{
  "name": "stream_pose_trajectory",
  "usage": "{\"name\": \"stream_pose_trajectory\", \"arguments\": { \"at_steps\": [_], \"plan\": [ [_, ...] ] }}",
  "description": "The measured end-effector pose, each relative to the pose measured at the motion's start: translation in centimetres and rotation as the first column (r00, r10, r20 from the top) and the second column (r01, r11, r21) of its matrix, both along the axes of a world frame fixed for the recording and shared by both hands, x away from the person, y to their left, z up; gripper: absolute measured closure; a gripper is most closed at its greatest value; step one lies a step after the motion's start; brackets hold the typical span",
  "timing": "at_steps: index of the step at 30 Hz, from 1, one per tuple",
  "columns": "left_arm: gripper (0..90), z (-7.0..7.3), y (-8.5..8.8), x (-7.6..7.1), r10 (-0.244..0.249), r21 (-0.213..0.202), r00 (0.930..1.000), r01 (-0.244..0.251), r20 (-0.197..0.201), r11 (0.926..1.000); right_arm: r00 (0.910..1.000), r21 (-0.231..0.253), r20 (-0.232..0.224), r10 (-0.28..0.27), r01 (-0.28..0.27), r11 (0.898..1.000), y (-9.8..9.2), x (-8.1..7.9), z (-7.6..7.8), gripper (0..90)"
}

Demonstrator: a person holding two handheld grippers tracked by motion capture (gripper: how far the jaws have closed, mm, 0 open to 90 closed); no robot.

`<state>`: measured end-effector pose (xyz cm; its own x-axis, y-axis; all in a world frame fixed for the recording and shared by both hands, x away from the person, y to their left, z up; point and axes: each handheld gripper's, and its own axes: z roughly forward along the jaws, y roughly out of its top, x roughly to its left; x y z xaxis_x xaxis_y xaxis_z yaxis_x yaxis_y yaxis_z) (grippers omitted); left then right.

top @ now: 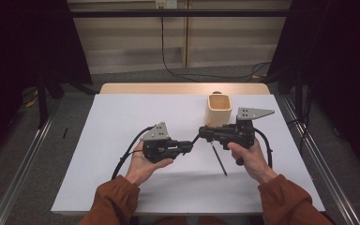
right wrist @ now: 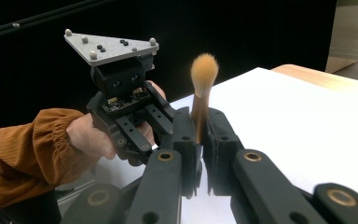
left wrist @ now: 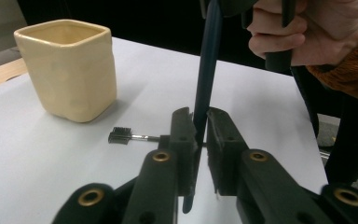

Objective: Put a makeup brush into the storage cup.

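A makeup brush with an orange tuft [right wrist: 203, 67] stands between the jaws of my right gripper [right wrist: 199, 116], which is shut on it just below the bristles. Its dark blue handle [left wrist: 207, 60] runs down between the jaws of my left gripper [left wrist: 199, 116], which press on it from both sides. In the high view the left gripper [top: 191, 144] and right gripper [top: 201, 133] meet tip to tip over the middle of the table. A thin black-headed brush [left wrist: 120, 135] lies on the sheet behind the left jaws, and its stick [top: 219, 160] shows under the right hand.
A cream square cup [top: 219, 108] stands upright at the back right of the white table [top: 122, 140], close behind the right gripper; it looks empty from the side [left wrist: 67, 70]. Dark curtains and frame posts flank the table.
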<state>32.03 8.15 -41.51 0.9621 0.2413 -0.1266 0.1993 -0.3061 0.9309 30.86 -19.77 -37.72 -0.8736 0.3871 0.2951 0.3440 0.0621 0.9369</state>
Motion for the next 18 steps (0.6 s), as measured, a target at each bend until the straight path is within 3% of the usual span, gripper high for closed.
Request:
{"name": "stream_pose_trajectory", "arguments": {
  "at_steps": [4, 7, 9, 11, 13, 15, 16, 18],
  "plan": [
    [70.8, 0.0, 0.3, 0.1, 0.025, -0.008, 0.9996, -0.025, -0.017, 0.9996, 1.0, -0.002, 0.005, -0.003, 0.003, 1.0, 0.0, 0.0, 0.1, 84.0],
    [59.2, 0.1, 0.5, -0.1, 0.056, -0.028, 0.9979, -0.057, -0.031, 0.998, 0.9999, -0.007, 0.008, -0.014, 0.014, 1.0, -0.3, 0.0, 0.2, 84.0],
    [55.8, 0.2, 0.7, -0.3, 0.066, -0.024, 0.9975, -0.067, -0.023, 0.9975, 0.9998, -0.005, 0.008, -0.017, 0.017, 1.0, -0.4, 0.0, 0.3, 84.0],
    [41.6, 0.4, 1.0, -0.5, 0.095, -0.034, 0.9953, -0.096, -0.017, 0.9948, 0.9996, -0.007, 0.018, -0.022, 0.022, 1.0, -0.5, -0.1, 0.4, 83.9],
    [37.7, 0.6, 1.1, -0.4, 0.124, -0.048, 0.9919, -0.126, -0.024, 0.9909, 0.9996, -0.01, 0.019, -0.021, 0.021, 1.0, -0.5, -0.2, 0.5, 84.0],
    [25.2, 0.9, 1.1, -0.5, 0.142, -0.065, 0.9895, -0.144, -0.026, 0.9875, 0.9997, -0.021, 0.019, -0.016, 0.017, 1.0, -0.4, -0.2, 0.4, 84.0],
    [25.2, 0.9, 1.1, -0.5, 0.149, -0.063, 0.9887, -0.15, -0.022, 0.9867, 0.9997, -0.021, 0.019, -0.016, 0.017, 1.0, -0.4, -0.2, 0.4, 84.0],
    [16.1, 0.9, 1.2, -0.6, 0.153, -0.049, 0.9881, -0.154, -0.02, 0.9869, 0.9997, -0.024, 0.019, -0.018, 0.018, 1.0, -0.5, -0.1, 0.4, 84.0]
  ]
}}
